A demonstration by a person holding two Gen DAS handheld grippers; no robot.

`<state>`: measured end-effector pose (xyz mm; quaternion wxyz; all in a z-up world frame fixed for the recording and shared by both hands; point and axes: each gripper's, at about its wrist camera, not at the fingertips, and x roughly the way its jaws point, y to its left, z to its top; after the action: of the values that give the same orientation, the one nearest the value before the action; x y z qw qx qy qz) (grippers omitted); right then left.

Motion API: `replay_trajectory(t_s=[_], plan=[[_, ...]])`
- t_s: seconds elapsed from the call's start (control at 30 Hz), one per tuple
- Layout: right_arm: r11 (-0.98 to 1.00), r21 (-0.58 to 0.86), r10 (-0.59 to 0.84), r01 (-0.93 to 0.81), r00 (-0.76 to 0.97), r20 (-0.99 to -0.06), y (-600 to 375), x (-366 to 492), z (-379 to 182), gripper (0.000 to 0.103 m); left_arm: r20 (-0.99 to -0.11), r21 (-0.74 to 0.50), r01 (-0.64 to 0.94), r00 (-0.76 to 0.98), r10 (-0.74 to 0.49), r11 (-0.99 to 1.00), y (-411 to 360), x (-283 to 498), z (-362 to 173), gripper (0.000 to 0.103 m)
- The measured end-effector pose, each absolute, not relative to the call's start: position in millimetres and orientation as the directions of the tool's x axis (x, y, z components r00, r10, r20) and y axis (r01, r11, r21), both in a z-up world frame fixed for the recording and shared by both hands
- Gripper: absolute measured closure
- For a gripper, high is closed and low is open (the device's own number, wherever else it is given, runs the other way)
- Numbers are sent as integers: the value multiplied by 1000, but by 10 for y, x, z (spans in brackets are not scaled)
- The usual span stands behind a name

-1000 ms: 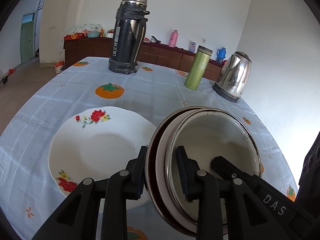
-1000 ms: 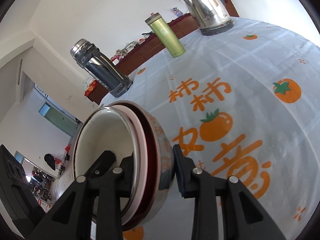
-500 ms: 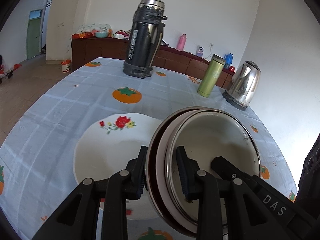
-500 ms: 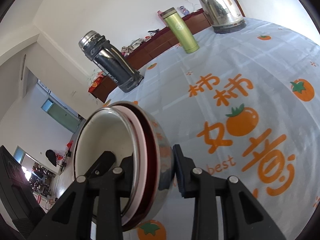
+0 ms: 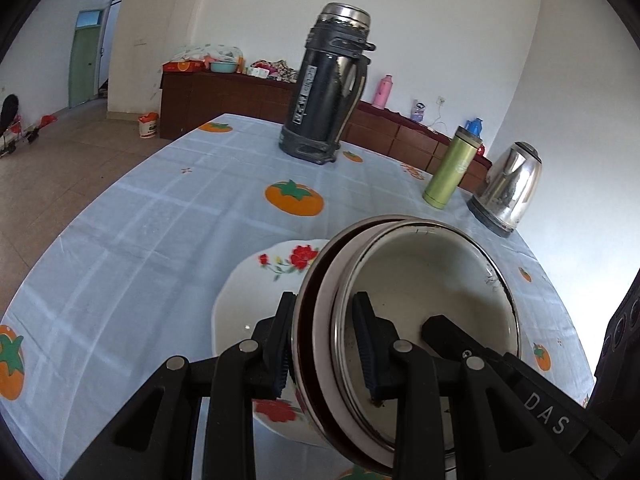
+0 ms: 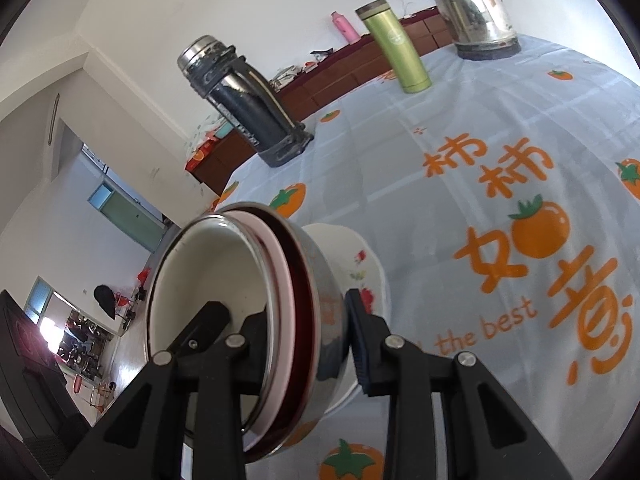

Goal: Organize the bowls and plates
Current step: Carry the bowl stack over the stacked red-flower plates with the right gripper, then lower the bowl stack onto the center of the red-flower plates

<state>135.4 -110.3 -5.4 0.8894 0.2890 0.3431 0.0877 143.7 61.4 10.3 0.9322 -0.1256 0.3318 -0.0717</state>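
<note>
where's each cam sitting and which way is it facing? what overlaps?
Left wrist: on the left gripper, looking forward and down past its jaws, shut on the stacked bowls, over the floral plate; the right gripper's finger crosses the bowl.
Right wrist: on the right gripper, rolled, clamping the opposite rim; no hand shows.
Shared: bowls, plate, black thermos, green flask, kettle, tablecloth.

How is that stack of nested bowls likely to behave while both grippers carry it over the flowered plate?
The stack of nested bowls is probably rigid, but its glossy rims look slippery, so the loosely nested bowls could shift. The left gripper and right gripper pinch opposite rims, which should steady it. The flowered plate beneath looks ceramic and likely chips if bumped.
</note>
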Motion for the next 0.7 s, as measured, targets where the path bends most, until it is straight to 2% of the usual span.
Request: replay_trajectory(t_s=[0.7], plan=[[810, 583, 377, 59, 708, -597, -938, 1524, -161, 72, -634, -280, 0, 751, -185, 960, 775, 1543, 0, 72]])
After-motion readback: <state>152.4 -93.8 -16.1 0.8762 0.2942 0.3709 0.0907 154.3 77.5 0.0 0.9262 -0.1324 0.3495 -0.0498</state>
